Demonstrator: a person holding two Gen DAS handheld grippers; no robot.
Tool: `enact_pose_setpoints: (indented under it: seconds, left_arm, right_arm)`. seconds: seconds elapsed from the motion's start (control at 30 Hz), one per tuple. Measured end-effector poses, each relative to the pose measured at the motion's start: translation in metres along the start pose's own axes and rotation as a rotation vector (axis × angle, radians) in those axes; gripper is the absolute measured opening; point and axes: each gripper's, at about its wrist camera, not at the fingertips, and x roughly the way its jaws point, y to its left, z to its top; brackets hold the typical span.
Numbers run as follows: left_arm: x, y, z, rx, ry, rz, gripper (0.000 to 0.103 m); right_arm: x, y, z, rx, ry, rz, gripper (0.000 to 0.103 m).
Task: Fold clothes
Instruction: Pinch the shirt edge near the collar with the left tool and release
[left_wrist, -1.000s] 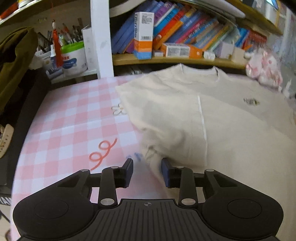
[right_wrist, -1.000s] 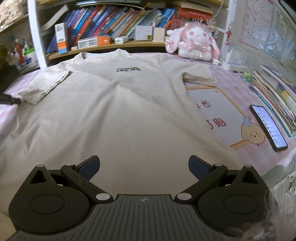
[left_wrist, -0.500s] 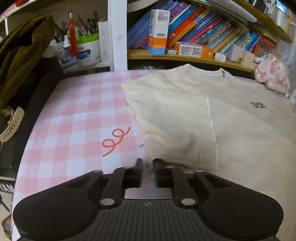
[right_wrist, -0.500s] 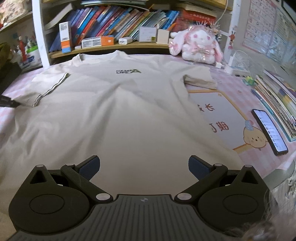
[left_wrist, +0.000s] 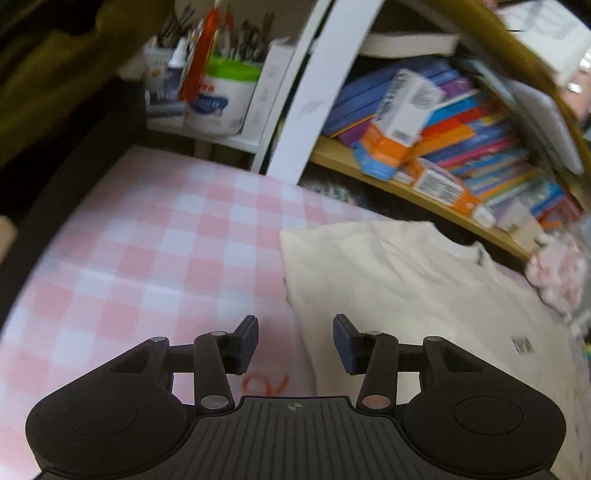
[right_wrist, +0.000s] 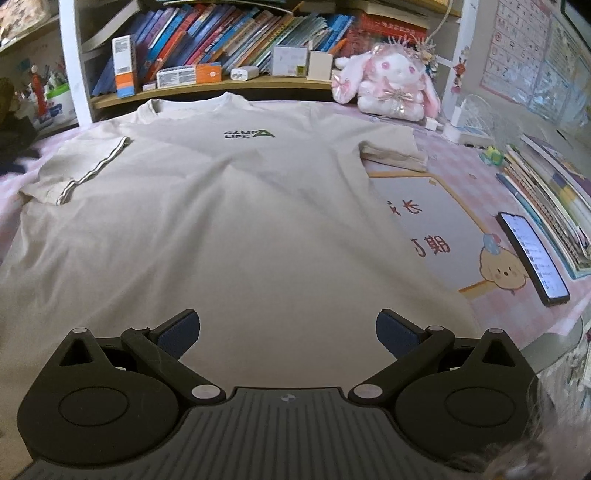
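A beige T-shirt (right_wrist: 236, 221) lies spread flat, front up, with a small dark logo (right_wrist: 249, 134) on the chest. Its left sleeve (right_wrist: 79, 168) is folded inward onto the body, showing a pale hem stripe; the right sleeve (right_wrist: 393, 151) lies out flat. My right gripper (right_wrist: 288, 332) hovers wide open over the shirt's lower part, holding nothing. In the left wrist view the shirt (left_wrist: 399, 295) fills the right side, and my left gripper (left_wrist: 295, 341) stands open above its folded left edge, nothing between the fingers.
A pink checked tablecloth (left_wrist: 147, 258) covers the table. A bookshelf (right_wrist: 221, 40) runs along the back, with a plush rabbit (right_wrist: 388, 85) beside it. A phone (right_wrist: 532, 258) and stacked books (right_wrist: 550, 192) lie at the right. A pen tub (left_wrist: 218, 99) stands at the back left.
My left gripper shut near the folded sleeve's edge half a second ago, then opened and lifted, tilting toward the shelf. The sleeve stays folded on the shirt. The right gripper has barely moved.
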Motion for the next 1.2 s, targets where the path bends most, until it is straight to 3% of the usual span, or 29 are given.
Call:
enact_pose_setpoints:
  seconds: [0.1,0.13,0.17,0.3,0.6,0.97,1.2]
  left_arm:
    - [0.014,-0.001,0.005,-0.029,-0.029,0.013,0.038]
    - [0.017,-0.002,0.007,-0.032,-0.028,0.008,0.023]
    - [0.022,-0.004,0.009,-0.03,-0.014,-0.006,0.0]
    - [0.036,-0.012,0.014,-0.002,-0.007,-0.016,0.0]
    - [0.058,-0.015,0.041,0.041,-0.027,0.067,0.0]
    - [0.05,-0.003,0.041,0.002,-0.049,0.11,0.0]
    - [0.028,-0.013,0.034,0.065,-0.06,0.106,0.008]
  right_arm:
    - [0.001,0.001,0.0,-0.012,0.005,-0.005,0.103]
    - [0.002,0.0,-0.001,-0.006,0.009,-0.011,0.103]
    - [0.002,-0.002,-0.001,-0.001,0.013,-0.017,0.103]
    - [0.008,-0.009,0.0,0.029,0.029,-0.036,0.103]
    - [0.021,-0.018,0.003,0.04,0.055,-0.062,0.103]
    - [0.023,-0.022,0.008,0.029,0.02,-0.07,0.103]
    - [0.017,-0.022,0.006,0.033,0.004,-0.057,0.103]
